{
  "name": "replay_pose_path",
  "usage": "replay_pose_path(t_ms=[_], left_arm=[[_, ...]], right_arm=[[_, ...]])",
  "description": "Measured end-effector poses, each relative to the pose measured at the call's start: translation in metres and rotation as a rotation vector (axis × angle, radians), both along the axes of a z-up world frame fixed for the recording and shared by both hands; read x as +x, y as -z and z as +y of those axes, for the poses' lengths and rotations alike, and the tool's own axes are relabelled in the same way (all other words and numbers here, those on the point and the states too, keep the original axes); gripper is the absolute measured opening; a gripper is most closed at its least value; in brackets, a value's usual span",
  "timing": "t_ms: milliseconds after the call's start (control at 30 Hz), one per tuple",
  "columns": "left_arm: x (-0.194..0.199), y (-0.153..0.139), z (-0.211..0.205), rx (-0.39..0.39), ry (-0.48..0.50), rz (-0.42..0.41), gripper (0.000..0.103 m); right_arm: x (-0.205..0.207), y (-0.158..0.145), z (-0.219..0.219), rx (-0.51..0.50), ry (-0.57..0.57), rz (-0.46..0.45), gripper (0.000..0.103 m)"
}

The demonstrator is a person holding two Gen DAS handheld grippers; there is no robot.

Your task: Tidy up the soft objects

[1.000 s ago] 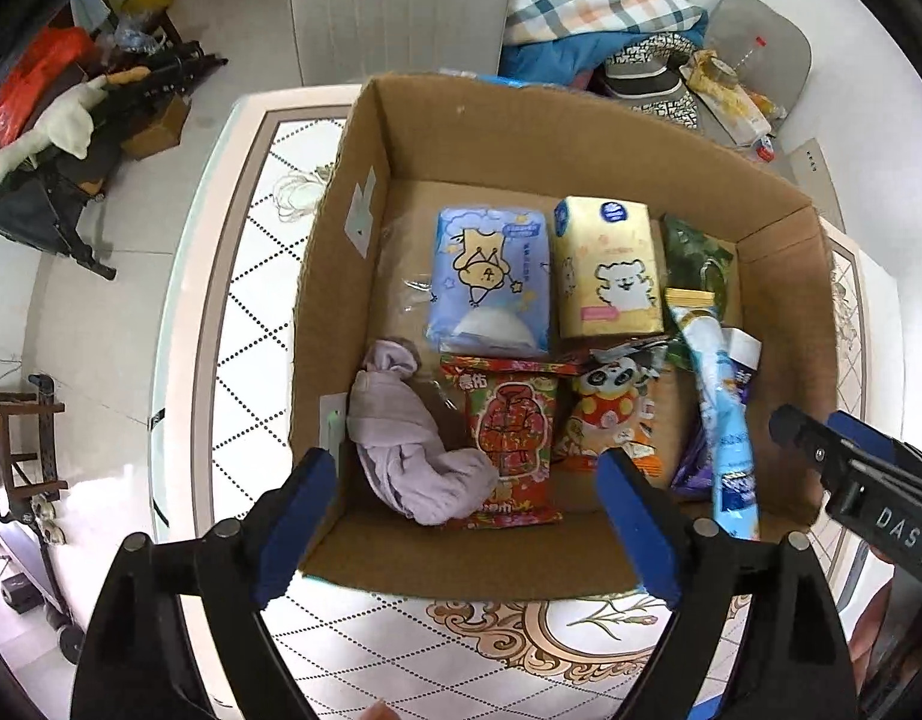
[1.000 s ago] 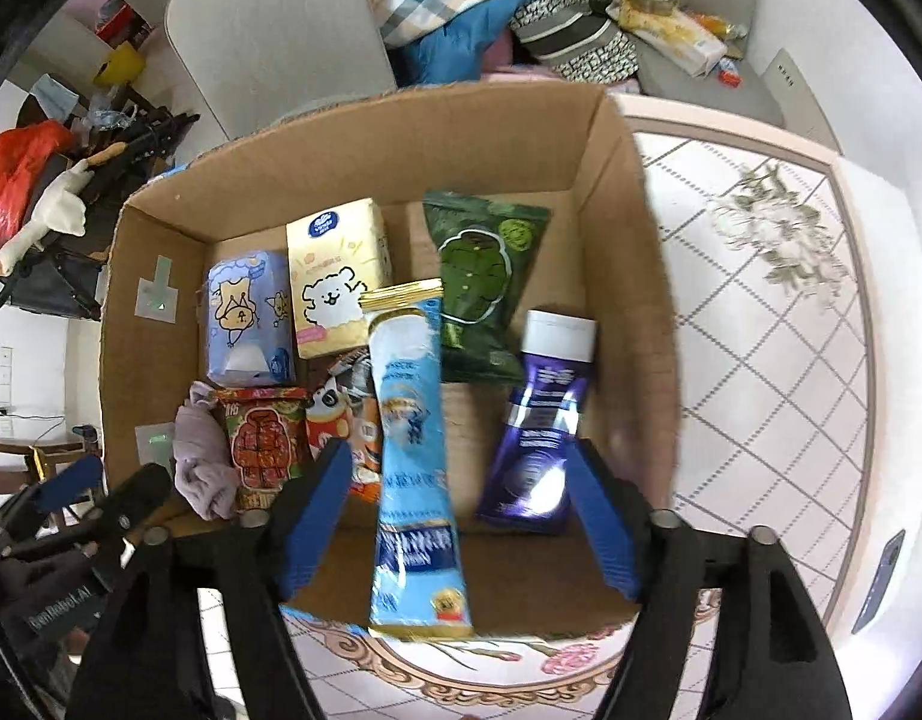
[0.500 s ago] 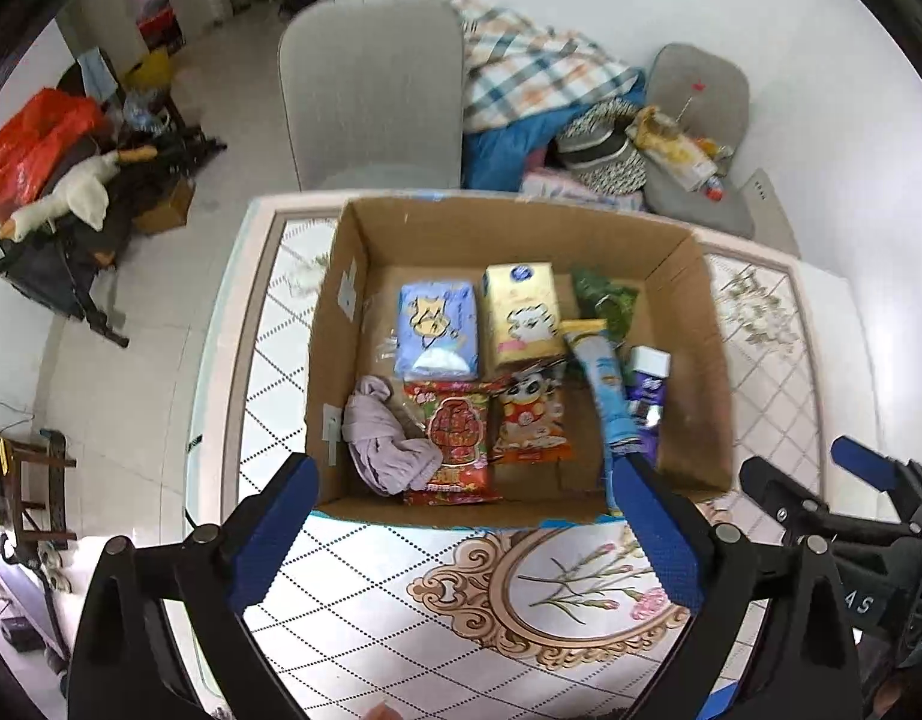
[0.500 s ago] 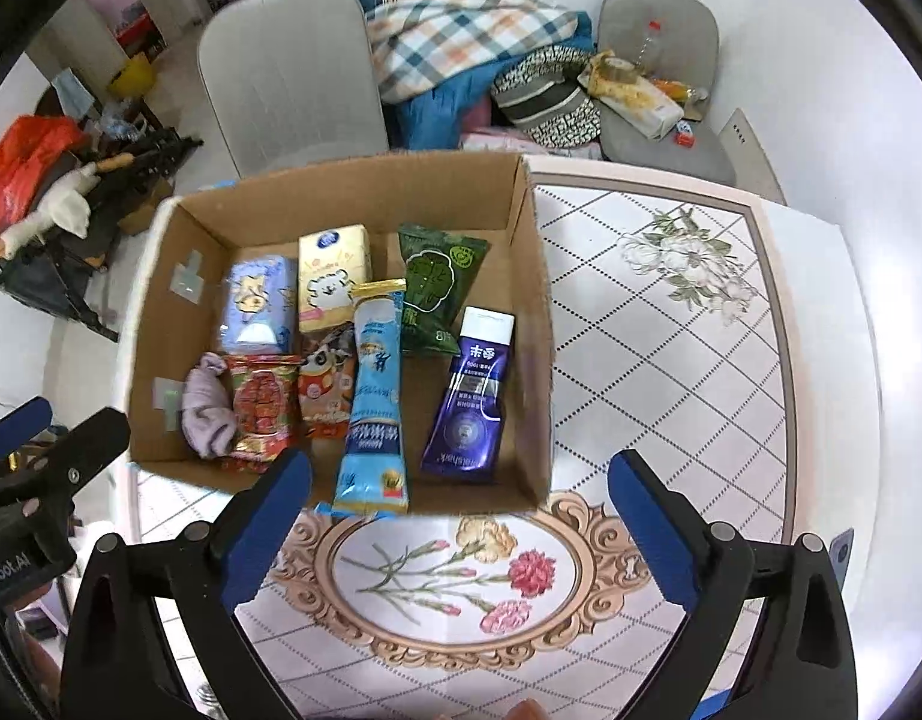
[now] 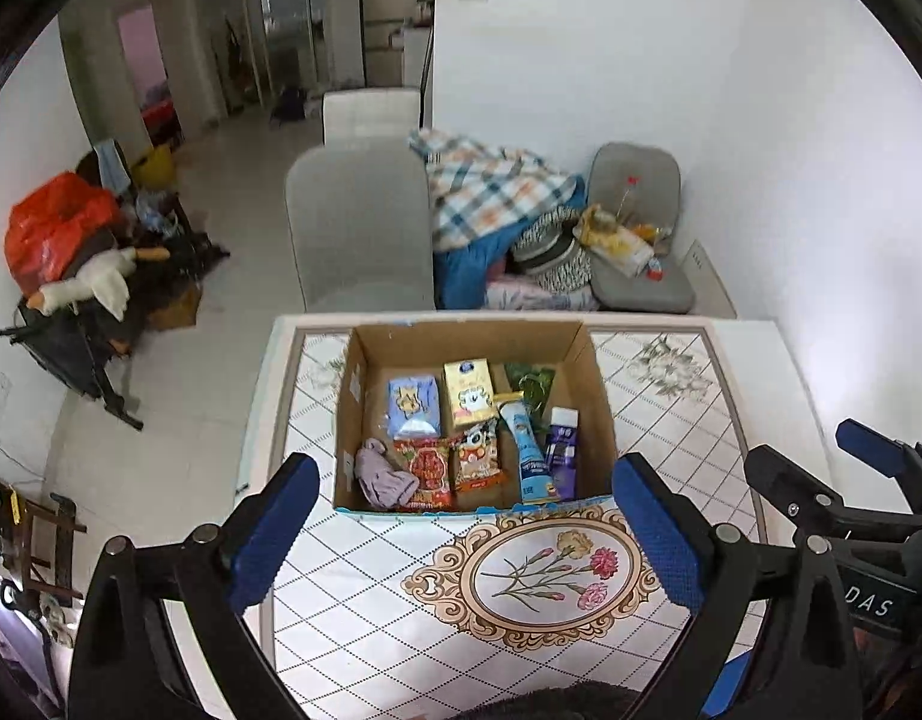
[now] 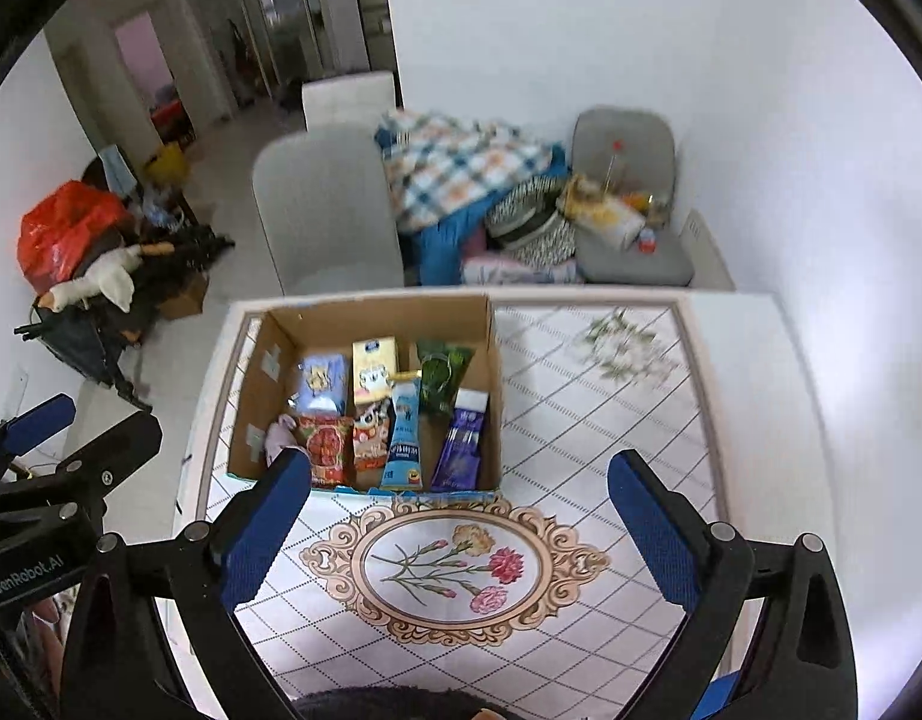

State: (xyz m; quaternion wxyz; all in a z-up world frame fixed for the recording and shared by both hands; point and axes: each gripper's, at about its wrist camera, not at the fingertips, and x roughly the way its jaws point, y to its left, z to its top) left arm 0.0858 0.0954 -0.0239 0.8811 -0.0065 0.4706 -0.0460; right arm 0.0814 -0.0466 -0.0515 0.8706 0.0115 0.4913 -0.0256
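Left wrist view: cardboard box [image 5: 472, 337] of soft packets beyond both grippers' wide-spread, empty fingers [image 5: 275, 531].

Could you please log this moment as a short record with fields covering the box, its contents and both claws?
container: open cardboard box on the patterned table
back row: blue tissue pack, yellow tissue pack, green packet
front row: lilac cloth, red snack bag, panda snack bag, light-blue tube, purple tube
left claw: open, empty, held above the table short of the box
right claw: open, empty, likewise short of the box
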Motion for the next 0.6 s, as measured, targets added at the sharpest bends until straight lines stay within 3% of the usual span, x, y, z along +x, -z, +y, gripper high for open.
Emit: replay_pose_path(t_ms=[233,600], left_arm=[[-0.030,-0.036,0.002,0.001,-0.026,-0.058,0.100],[-0.047,-0.048,0.000,0.017,-0.050,-0.088,0.100]], right_arm=[[-0.036,-0.048,-0.001,-0.024,-0.008,-0.064,0.101],[-0.062,-0.081,-0.012,-0.019,0.011,-0.113,0.101]])
